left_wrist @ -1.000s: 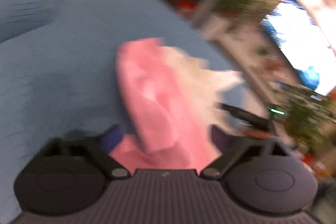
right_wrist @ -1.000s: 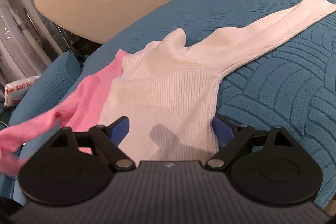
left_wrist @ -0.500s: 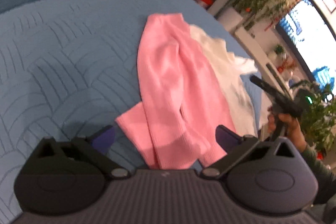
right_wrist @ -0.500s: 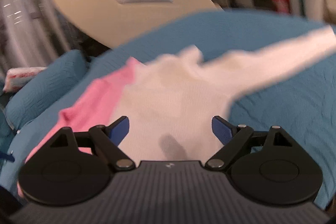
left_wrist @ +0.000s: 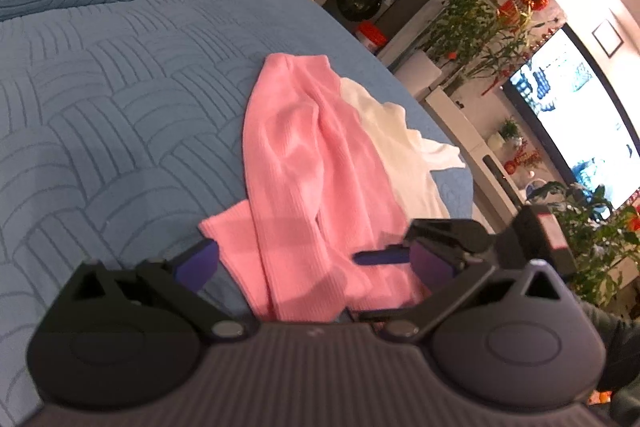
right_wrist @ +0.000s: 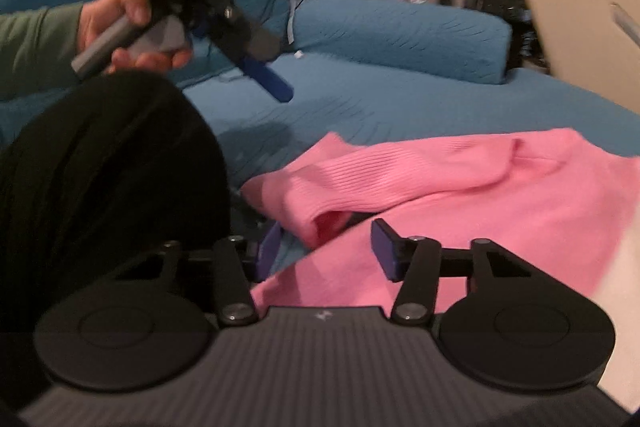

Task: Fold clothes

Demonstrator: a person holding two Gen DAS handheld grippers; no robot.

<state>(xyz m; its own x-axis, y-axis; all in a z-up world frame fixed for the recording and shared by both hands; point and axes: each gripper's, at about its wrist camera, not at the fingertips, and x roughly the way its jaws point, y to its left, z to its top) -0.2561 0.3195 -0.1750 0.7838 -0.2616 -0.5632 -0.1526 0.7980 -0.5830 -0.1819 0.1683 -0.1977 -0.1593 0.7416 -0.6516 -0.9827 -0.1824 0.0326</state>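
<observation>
Left wrist view: left gripper [left_wrist: 314,261] fingers spread wide, empty; pink sweater [left_wrist: 308,179] lay between them, released onto the bed [left_wrist: 100,115].
Right gripper [right_wrist: 326,245]: fingers apart, empty, newly swung to sweater's hem.

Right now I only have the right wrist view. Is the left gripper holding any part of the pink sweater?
Observer: No. The left wrist view shows the left gripper with its jaws wide apart, and the pink sweater lies loose on the blue bed beyond them.
Operator: Is any other garment lying with the pink one?
Observer: Yes. A white garment lies along the sweater's far side, and the pink edge partly covers it.
</observation>
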